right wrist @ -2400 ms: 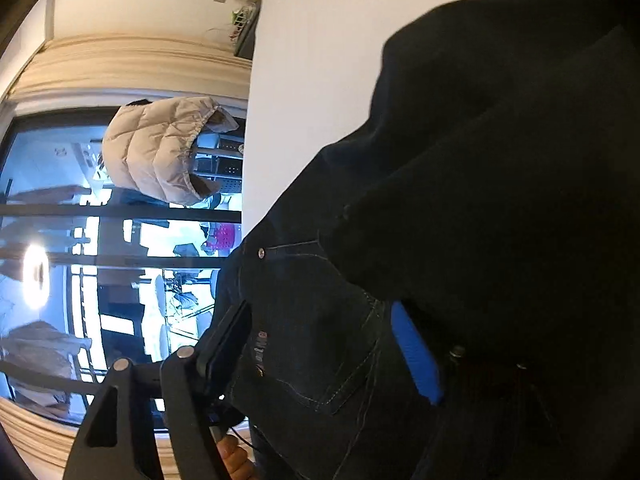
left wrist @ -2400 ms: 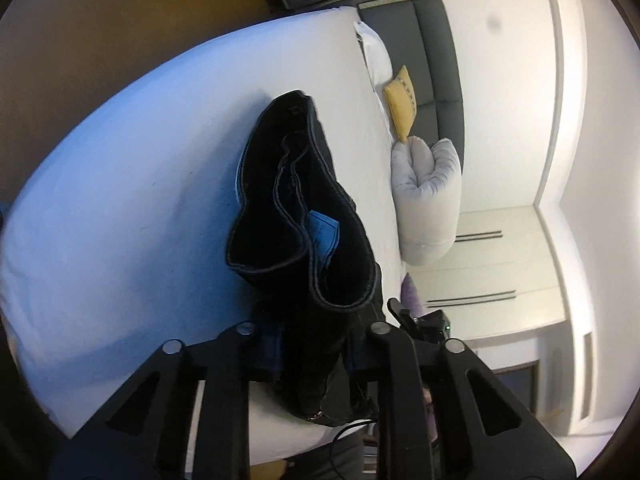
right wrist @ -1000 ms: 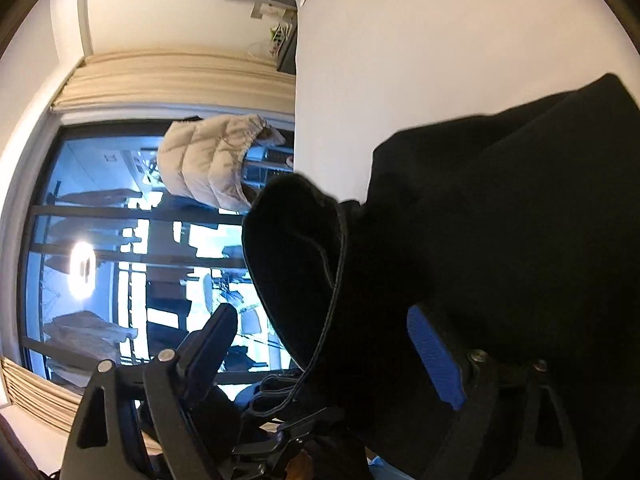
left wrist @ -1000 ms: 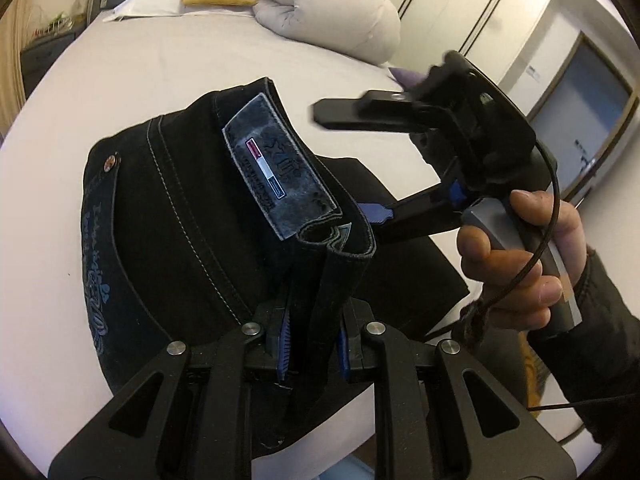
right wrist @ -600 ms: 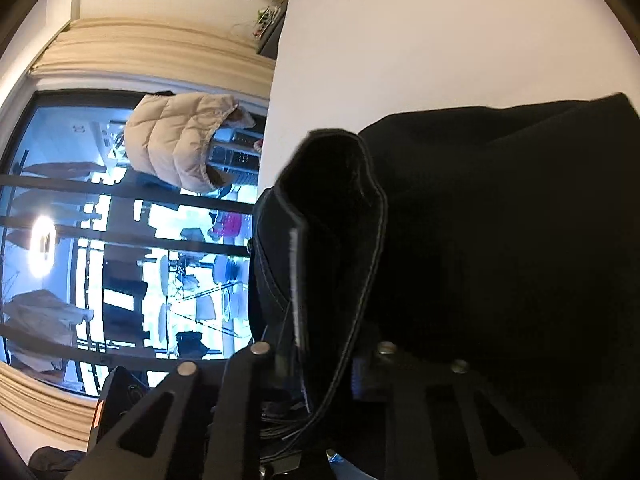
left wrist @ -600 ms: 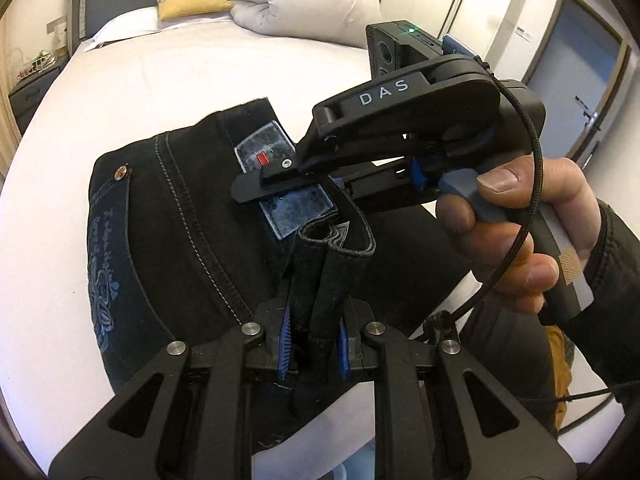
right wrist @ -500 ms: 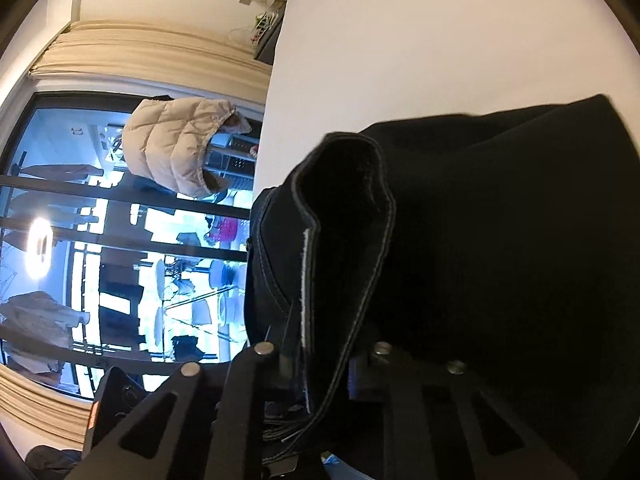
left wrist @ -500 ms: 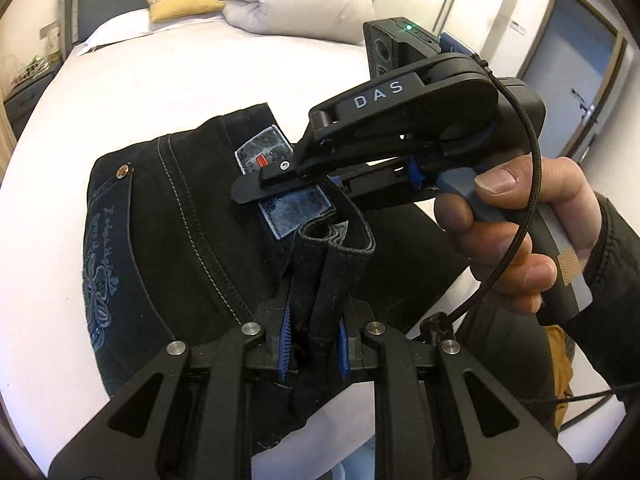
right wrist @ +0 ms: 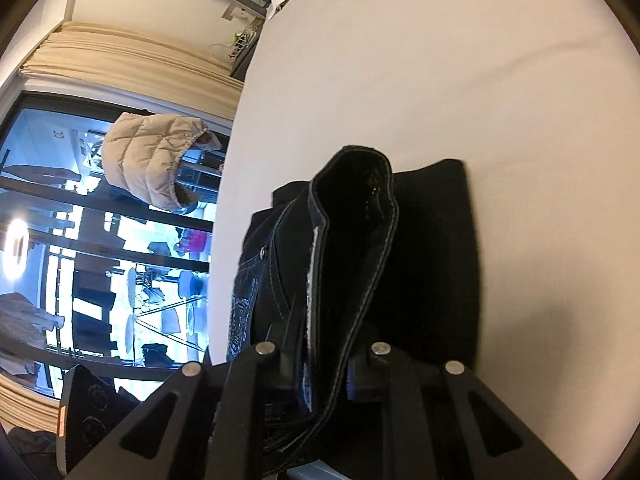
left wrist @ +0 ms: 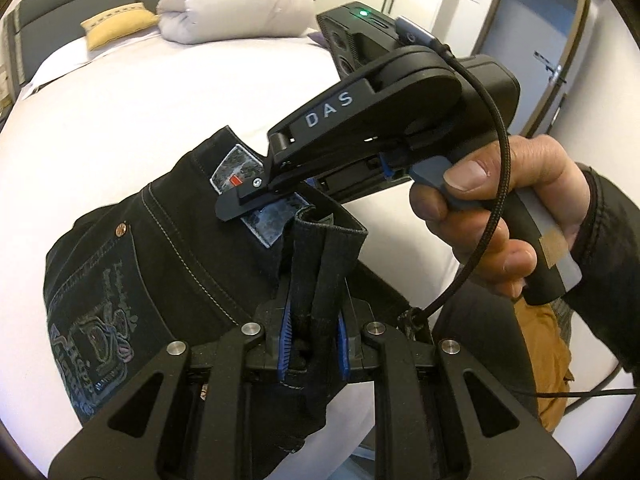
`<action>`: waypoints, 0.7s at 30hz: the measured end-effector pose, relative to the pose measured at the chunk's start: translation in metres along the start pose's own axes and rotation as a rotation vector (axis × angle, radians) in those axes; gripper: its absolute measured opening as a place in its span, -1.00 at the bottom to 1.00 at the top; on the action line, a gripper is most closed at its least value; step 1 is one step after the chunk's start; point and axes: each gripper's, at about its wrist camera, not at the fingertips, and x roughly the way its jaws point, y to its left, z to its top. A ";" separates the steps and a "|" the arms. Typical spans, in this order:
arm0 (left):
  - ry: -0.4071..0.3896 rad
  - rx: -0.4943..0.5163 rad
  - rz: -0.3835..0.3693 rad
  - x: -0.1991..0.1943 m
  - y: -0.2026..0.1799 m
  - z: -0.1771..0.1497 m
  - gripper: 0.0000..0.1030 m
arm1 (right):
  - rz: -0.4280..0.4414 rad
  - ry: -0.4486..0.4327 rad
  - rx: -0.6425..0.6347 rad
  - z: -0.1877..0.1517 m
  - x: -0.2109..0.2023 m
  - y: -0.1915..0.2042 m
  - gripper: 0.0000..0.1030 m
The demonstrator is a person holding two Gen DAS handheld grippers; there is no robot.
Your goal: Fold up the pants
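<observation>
At the 6 o'clock edge of the left wrist view, the left gripper [left wrist: 312,340] is closed tight on a bunched fold of the waistband of the black jeans [left wrist: 168,264], the blue pads [left wrist: 285,338] pressing the denim from both sides. The fold stands up between the fingers, and the rest of the jeans spreads toward 9 o'clock over the white bed [left wrist: 132,108], with an embroidered back pocket [left wrist: 90,316] at 8 o'clock and a copper rivet just above it. Just beyond the fold, near the centre, the right gripper [left wrist: 236,208] reaches in from 2 o'clock, its tips over the waistband label [left wrist: 264,220]; a hand [left wrist: 504,216] in a dark sleeve holds its handle at 3 o'clock. In the right wrist view that right gripper [right wrist: 324,364] has just been closing and now pinches the doubled waistband edge [right wrist: 352,240], which rises from 6 o'clock toward the centre, while folded denim lies flat on the sheet at 3 o'clock. Farther off on the bed, a rolled white duvet [left wrist: 236,0] sits at 12 o'clock with a yellow pillow [left wrist: 120,26] beside it at 11 o'clock. A beige puffer jacket [right wrist: 156,160] hangs by the window at 9 o'clock in the right wrist view
</observation>
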 end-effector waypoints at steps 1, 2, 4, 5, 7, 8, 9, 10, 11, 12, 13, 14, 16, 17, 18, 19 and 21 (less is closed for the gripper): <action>0.006 0.002 0.000 0.003 0.000 -0.001 -0.68 | 0.000 0.002 0.005 0.000 0.000 -0.004 -0.68; 0.017 0.002 0.000 0.009 -0.002 0.000 -0.68 | 0.000 0.007 0.013 -0.001 0.001 -0.010 -0.68; 0.040 -0.001 0.001 0.018 -0.001 0.002 -0.68 | -0.002 0.012 0.039 -0.003 0.008 -0.022 -0.68; 0.054 -0.004 -0.001 0.025 -0.001 0.001 -0.68 | 0.002 0.012 0.053 -0.005 0.009 -0.030 -0.67; 0.089 -0.014 -0.016 0.046 -0.007 0.010 -0.66 | 0.018 0.008 0.081 -0.007 0.012 -0.043 -0.66; 0.101 -0.023 -0.023 0.048 -0.006 0.008 -0.59 | 0.039 0.002 0.108 -0.009 0.013 -0.052 -0.65; 0.105 -0.035 -0.032 0.046 -0.004 0.009 -0.50 | 0.068 -0.004 0.132 -0.010 0.013 -0.059 -0.65; 0.108 -0.045 -0.049 0.044 -0.003 0.010 -0.45 | 0.092 -0.010 0.154 -0.011 0.012 -0.063 -0.62; 0.116 -0.061 -0.076 0.040 -0.002 0.011 -0.29 | 0.097 -0.020 0.167 -0.012 0.008 -0.066 -0.52; 0.116 -0.073 -0.095 0.031 0.003 0.010 0.07 | 0.091 -0.034 0.172 -0.013 0.003 -0.067 -0.41; 0.108 -0.090 -0.116 0.023 0.005 0.009 0.23 | 0.072 -0.053 0.172 -0.013 -0.005 -0.066 -0.35; 0.087 -0.108 -0.128 0.010 0.009 0.007 0.35 | 0.034 -0.085 0.170 -0.013 -0.015 -0.064 -0.25; 0.059 -0.122 -0.138 -0.007 0.015 0.004 0.35 | -0.033 -0.132 0.162 -0.014 -0.034 -0.058 -0.20; 0.041 -0.134 -0.132 -0.016 0.021 0.003 0.35 | -0.092 -0.158 0.139 -0.015 -0.046 -0.050 -0.20; 0.017 -0.154 -0.122 -0.027 0.030 0.000 0.35 | -0.106 -0.170 0.113 -0.017 -0.053 -0.042 -0.20; -0.003 -0.178 -0.108 -0.035 0.040 -0.001 0.35 | -0.096 -0.180 0.089 -0.019 -0.060 -0.033 -0.20; -0.028 -0.224 -0.070 -0.044 0.063 -0.008 0.35 | -0.057 -0.191 0.041 -0.025 -0.066 -0.011 -0.24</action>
